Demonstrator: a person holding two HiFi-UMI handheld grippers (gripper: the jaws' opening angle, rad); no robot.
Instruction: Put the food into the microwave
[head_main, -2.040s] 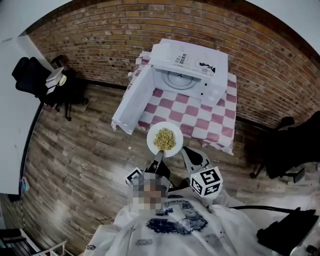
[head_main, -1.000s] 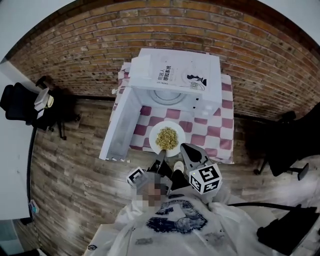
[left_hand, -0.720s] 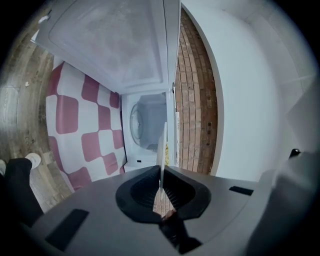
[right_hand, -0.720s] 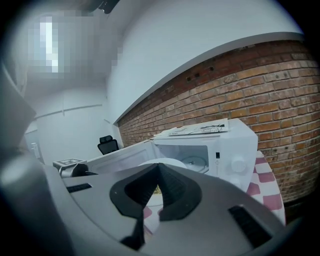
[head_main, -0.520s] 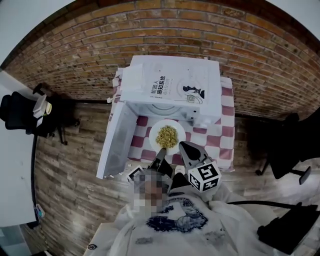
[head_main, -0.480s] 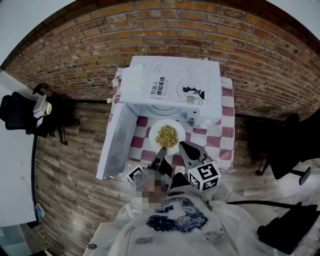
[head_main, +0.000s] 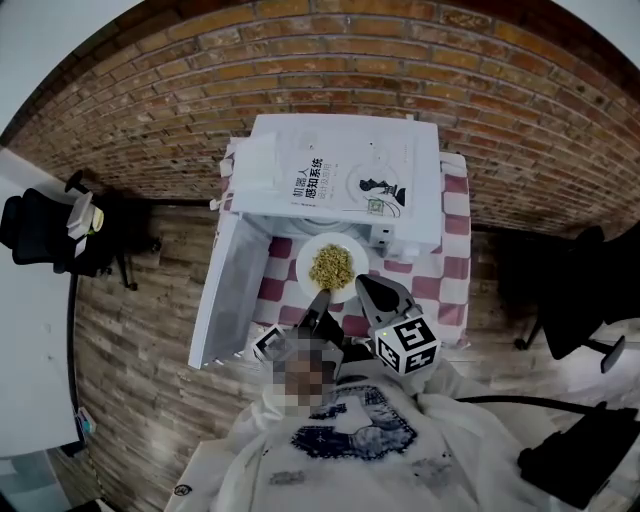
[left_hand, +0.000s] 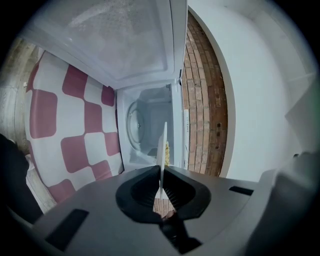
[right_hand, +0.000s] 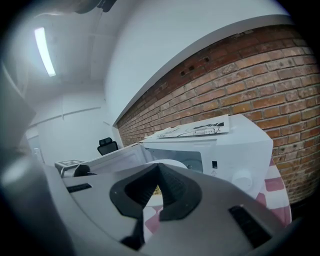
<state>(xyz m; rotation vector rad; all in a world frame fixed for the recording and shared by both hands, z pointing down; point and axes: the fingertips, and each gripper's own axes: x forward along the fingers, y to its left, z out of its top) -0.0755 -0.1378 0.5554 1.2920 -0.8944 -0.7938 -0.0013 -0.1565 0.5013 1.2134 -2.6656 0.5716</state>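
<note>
- Door of the microwave stands fully open at left, out of the loading path.
- Left gripper: fingers narrow, clamped on the near rim of the white plate. A rim grip keeps the fingers off the food and lets the plate lead into the cavity.
- Plate is held roughly level, so the yellowish heap does not slide.
- Position: just before the cavity mouth, above the cloth-covered worktop. Not yet inside, by my reading.
- Turntable is visible in the left gripper view and is bare.
- Right gripper: fingers drawn together with nothing between them, just beside the plate. Probably kept free for the door.
</note>
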